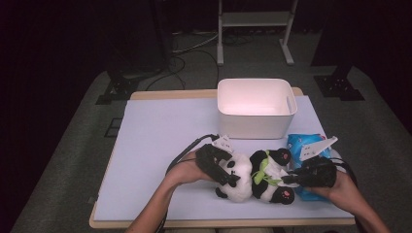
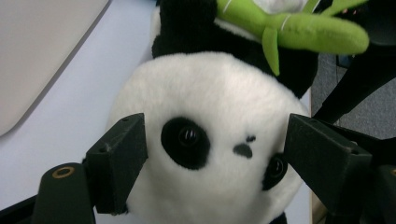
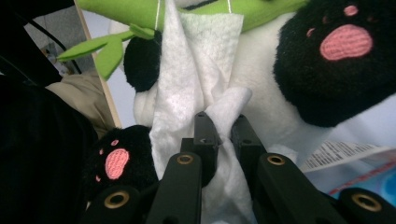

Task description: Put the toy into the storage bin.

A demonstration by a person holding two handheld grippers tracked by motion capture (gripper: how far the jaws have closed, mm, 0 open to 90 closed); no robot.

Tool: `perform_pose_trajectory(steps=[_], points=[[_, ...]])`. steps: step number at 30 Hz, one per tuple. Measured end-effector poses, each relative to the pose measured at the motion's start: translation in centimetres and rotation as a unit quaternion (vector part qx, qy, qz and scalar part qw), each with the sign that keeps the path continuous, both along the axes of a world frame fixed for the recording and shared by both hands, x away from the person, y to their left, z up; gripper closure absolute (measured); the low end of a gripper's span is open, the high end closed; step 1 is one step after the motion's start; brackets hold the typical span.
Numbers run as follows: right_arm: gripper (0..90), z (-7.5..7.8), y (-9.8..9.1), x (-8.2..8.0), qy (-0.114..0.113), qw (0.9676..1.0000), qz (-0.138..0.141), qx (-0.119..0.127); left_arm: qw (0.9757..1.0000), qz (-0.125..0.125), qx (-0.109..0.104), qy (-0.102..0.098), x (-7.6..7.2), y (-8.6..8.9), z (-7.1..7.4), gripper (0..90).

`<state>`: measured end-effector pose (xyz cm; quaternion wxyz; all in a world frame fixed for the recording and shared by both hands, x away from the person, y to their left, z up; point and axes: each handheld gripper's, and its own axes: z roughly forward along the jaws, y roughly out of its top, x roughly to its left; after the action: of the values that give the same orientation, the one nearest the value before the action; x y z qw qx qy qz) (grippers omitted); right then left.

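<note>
Left gripper (image 2: 215, 154): fingers clamped on the plush panda's (image 1: 252, 177) head, on the bench (image 1: 155, 145). Right gripper (image 3: 223, 128): fingers together, pinching a white wipe (image 3: 187, 88) against the panda's belly.

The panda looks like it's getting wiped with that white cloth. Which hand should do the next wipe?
The right one, probably. The right gripper is shut on the white wipe, which lies against the panda's belly. The left gripper has its jaws on either side of the panda's head, seemingly steadying it.

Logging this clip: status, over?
Left hand-held gripper clamps panda's head. Right hand-held gripper shut on white wipe against panda's belly. Nothing in the way.
</note>
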<state>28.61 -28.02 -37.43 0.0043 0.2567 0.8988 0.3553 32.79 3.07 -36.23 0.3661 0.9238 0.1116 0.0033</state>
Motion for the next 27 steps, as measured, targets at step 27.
perform_pose_trajectory(steps=[27], points=[[83.2,-0.6,6.4,2.3,-0.005,0.9987,0.051,0.003,0.9994,0.032,0.014,-0.003,0.6,3.3,0.5,19.3]])
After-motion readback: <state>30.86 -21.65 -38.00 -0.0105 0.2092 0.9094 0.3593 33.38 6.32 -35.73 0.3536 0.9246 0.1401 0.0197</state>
